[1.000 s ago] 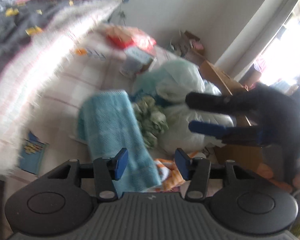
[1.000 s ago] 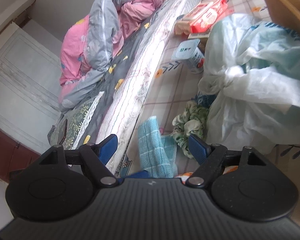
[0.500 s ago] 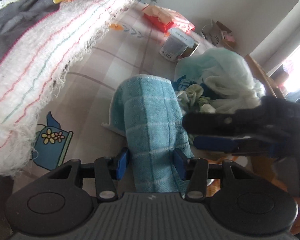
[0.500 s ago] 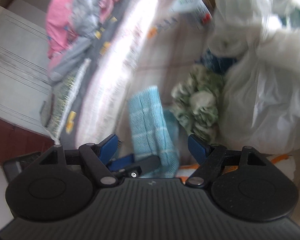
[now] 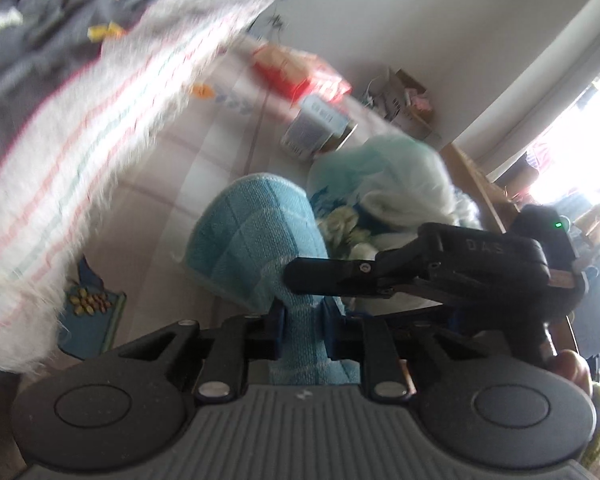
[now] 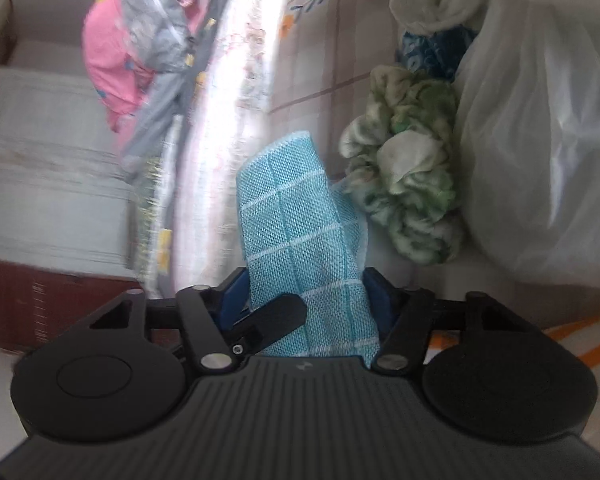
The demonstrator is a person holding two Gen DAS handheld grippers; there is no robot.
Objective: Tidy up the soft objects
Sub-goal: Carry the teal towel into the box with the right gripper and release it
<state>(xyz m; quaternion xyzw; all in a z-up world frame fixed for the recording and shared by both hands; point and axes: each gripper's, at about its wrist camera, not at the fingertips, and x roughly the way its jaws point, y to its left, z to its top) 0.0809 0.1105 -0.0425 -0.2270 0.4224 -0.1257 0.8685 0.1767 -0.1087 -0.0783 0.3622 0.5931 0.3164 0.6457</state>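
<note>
A light blue checked towel (image 5: 256,236) lies on the tiled floor beside the bed. My left gripper (image 5: 302,330) is shut on its near end. In the right wrist view the same towel (image 6: 300,216) runs up between the jaws of my right gripper (image 6: 306,300), which have closed in against its sides. The right gripper's body (image 5: 440,264) reaches in from the right in the left wrist view, its fingers over the towel. A crumpled green and white cloth (image 6: 404,184) lies just right of the towel.
The mattress edge with a fringed striped blanket (image 5: 80,140) is on the left. White and pale green plastic bags (image 6: 540,140) sit right of the cloths. A red packet (image 5: 300,68) and a white tub (image 5: 316,128) lie farther off. An orange striped cloth (image 6: 580,340) lies at near right.
My left gripper moved onto the towel's end and closed on it. My right gripper came down to the towel and its jaws narrowed around it.
</note>
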